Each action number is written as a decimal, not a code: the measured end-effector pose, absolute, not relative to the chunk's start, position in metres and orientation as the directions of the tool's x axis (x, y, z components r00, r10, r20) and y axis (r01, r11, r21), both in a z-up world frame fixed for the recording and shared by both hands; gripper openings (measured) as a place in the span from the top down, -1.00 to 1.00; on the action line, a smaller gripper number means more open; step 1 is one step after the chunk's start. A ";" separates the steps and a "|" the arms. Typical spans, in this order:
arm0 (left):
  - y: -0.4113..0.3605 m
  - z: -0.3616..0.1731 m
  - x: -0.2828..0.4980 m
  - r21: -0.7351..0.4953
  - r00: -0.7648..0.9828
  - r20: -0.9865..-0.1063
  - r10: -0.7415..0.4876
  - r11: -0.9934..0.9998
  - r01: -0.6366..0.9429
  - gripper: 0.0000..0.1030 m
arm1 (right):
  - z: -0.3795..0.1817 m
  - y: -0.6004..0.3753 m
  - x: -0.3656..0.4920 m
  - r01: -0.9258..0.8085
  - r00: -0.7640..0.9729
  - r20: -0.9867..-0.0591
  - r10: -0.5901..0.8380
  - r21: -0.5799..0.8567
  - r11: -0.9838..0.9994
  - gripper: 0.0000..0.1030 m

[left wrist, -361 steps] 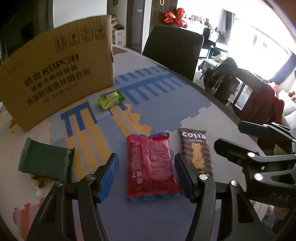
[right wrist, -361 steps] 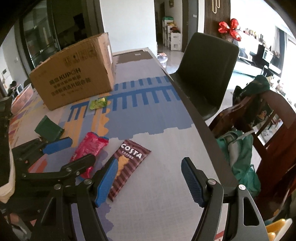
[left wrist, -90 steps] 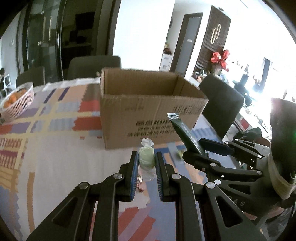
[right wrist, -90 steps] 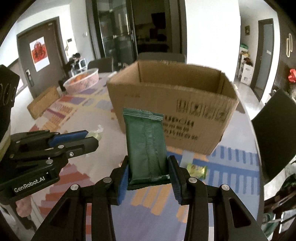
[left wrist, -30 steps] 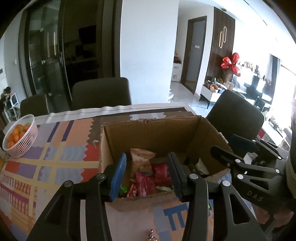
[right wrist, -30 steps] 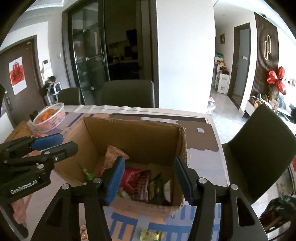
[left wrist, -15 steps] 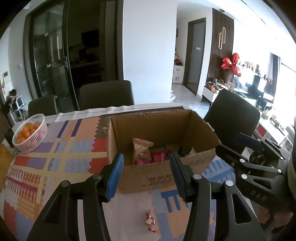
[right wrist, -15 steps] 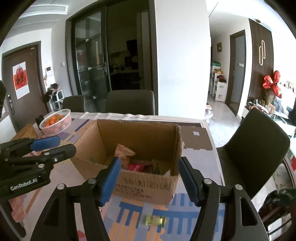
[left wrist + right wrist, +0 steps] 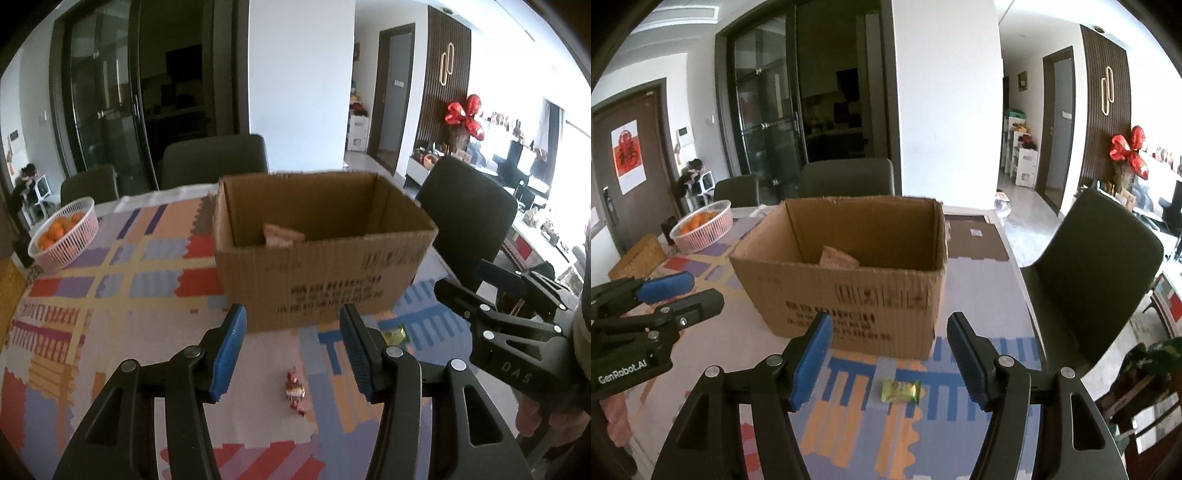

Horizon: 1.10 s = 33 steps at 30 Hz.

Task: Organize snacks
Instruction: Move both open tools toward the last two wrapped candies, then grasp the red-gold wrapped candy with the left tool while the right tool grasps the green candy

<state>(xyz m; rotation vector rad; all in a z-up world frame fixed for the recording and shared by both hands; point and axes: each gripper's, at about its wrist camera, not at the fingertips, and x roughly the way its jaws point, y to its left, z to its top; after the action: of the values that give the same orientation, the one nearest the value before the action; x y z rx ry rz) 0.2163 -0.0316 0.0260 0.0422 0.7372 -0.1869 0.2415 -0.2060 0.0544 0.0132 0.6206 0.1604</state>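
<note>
An open cardboard box (image 9: 321, 280) (image 9: 849, 302) stands on the patterned table, with the top of a snack packet (image 9: 282, 234) (image 9: 837, 258) showing inside. My left gripper (image 9: 291, 347) is open and empty, held in front of the box above a small red wrapped candy (image 9: 294, 387). My right gripper (image 9: 890, 354) is open and empty, above a small green-yellow snack packet (image 9: 900, 391), which also shows in the left wrist view (image 9: 395, 336). Each gripper appears at the edge of the other's view.
A pink basket of oranges (image 9: 64, 236) (image 9: 703, 225) sits at the far left of the table. Dark chairs (image 9: 465, 218) (image 9: 1097, 273) stand around the table, one close to its right edge. A woven box (image 9: 637, 258) lies at the left.
Both grippers have drawn back and lower from the box, so its inside is less visible. The candy and the green packet on the table have come into closer view.
</note>
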 end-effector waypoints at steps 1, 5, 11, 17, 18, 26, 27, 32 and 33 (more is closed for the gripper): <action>-0.032 0.022 0.214 -0.024 0.720 -0.678 -0.149 0.983 0.181 -0.01 | 0.051 -0.206 0.240 -0.147 0.795 -0.586 0.156 0.062 0.987 -0.27; -0.032 0.004 0.209 -0.025 0.694 -0.705 -0.147 0.983 0.183 -0.01 | 0.037 -0.205 0.234 -0.144 0.775 -0.614 0.150 0.061 0.988 -0.27; -0.033 -0.024 0.204 -0.042 0.643 -0.750 -0.152 0.982 0.183 -0.01 | 0.009 -0.204 0.231 -0.142 0.726 -0.671 0.149 0.065 0.988 -0.27; -0.034 -0.052 0.203 -0.066 0.588 -0.792 -0.163 0.981 0.182 -0.01 | -0.020 -0.206 0.231 -0.131 0.680 -0.721 0.137 0.065 0.989 -0.27; -0.034 -0.057 0.203 -0.066 0.581 -0.797 -0.162 0.981 0.182 -0.01 | -0.024 -0.206 0.232 -0.128 0.673 -0.728 0.136 0.066 0.990 -0.27; -0.033 -0.081 0.213 -0.080 0.540 -0.825 -0.164 0.981 0.176 0.00 | -0.047 -0.206 0.243 -0.122 0.633 -0.764 0.124 0.059 0.991 -0.27; -0.033 -0.082 0.215 -0.082 0.538 -0.827 -0.165 0.981 0.175 0.00 | -0.049 -0.206 0.244 -0.122 0.630 -0.766 0.123 0.059 0.991 -0.27; -0.033 -0.091 0.227 -0.088 0.522 -0.837 -0.165 0.982 0.170 0.00 | -0.058 -0.207 0.256 -0.119 0.616 -0.777 0.124 0.064 0.991 -0.27; -0.033 -0.094 0.230 -0.090 0.517 -0.840 -0.166 0.981 0.169 0.00 | -0.059 -0.207 0.259 -0.116 0.614 -0.780 0.121 0.063 0.991 -0.27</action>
<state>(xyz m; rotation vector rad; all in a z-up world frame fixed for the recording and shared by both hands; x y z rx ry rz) 0.2295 -0.0331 -0.0936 0.0029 1.0073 -0.2011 0.2593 -0.2073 -0.0595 0.0067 0.8996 0.1368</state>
